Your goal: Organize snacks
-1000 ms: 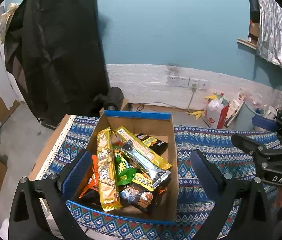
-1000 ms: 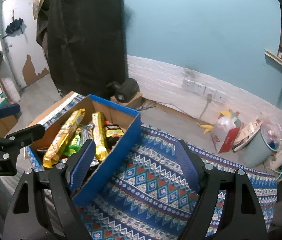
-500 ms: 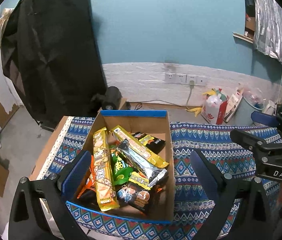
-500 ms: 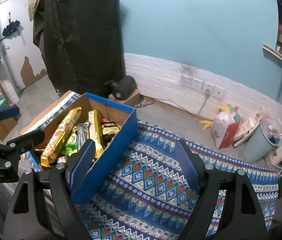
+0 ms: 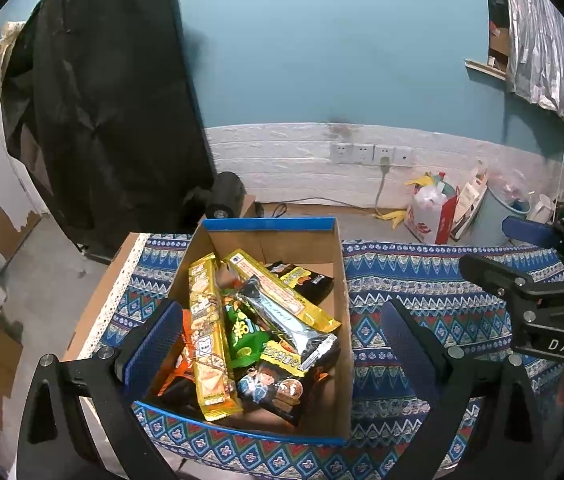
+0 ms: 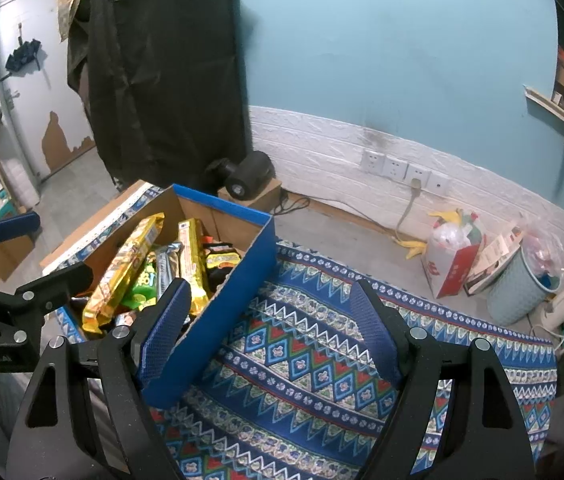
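I have both grippers above the table, and each one is empty with its jaws spread wide. The left gripper [image 5: 282, 344] hangs over the near end of the cardboard box [image 5: 343, 280], which has blue rims and stands on the patterned blue cloth [image 5: 421, 280]. The snacks lie inside this box in a loose pile. A long yellow packet [image 5: 208, 336] lies along the left side, and a second yellow packet [image 5: 282, 292] crosses toward the right wall. On top of that one rests a silver wrapper [image 5: 285, 324]. Between them I see a green bag [image 5: 244, 334], and a dark packet with a cartoon figure [image 5: 274, 392] lies at the near edge. A black packet [image 5: 301, 278] sits farther back, and an orange one [image 5: 186, 360] is partly hidden behind my left finger.

The right gripper [image 6: 268, 332] hangs over bare cloth [image 6: 301, 360] just beside the box's [image 6: 226, 308] blue right wall; its left finger stands in front of that wall.
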`<act>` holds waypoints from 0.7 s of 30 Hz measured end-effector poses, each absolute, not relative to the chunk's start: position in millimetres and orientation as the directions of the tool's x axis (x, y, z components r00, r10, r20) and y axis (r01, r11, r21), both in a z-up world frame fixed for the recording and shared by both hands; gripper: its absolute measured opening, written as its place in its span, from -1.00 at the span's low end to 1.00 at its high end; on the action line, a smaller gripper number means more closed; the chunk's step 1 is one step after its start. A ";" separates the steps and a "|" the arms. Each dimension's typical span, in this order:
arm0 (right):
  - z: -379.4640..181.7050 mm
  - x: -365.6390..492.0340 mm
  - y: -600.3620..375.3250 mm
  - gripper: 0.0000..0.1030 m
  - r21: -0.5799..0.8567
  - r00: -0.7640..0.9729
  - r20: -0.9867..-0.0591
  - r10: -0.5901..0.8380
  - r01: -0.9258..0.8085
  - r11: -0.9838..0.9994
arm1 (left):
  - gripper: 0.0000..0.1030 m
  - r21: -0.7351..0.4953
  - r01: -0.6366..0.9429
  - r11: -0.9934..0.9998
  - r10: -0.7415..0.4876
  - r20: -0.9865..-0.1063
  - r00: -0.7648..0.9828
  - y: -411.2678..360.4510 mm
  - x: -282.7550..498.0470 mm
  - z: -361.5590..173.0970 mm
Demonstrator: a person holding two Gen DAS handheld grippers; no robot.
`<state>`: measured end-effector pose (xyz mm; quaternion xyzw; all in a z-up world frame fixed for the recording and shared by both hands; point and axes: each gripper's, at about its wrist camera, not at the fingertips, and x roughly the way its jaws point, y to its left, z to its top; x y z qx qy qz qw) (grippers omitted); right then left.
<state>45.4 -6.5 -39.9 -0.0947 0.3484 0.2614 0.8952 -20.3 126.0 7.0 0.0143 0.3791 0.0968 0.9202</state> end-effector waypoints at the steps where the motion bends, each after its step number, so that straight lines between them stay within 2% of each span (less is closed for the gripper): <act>1: -40.0 45.1 -6.5 0.56 0.013 0.620 -0.673 0.402 -0.534 0.845 | 0.94 0.099 -0.165 0.981 0.187 -0.697 0.693 125.8 -20.1 6.6; 21: -42.1 47.6 -4.9 0.56 0.008 0.613 -0.686 0.393 -0.534 0.846 | 0.94 0.090 -0.194 0.977 0.200 -0.708 0.677 128.5 -17.7 2.3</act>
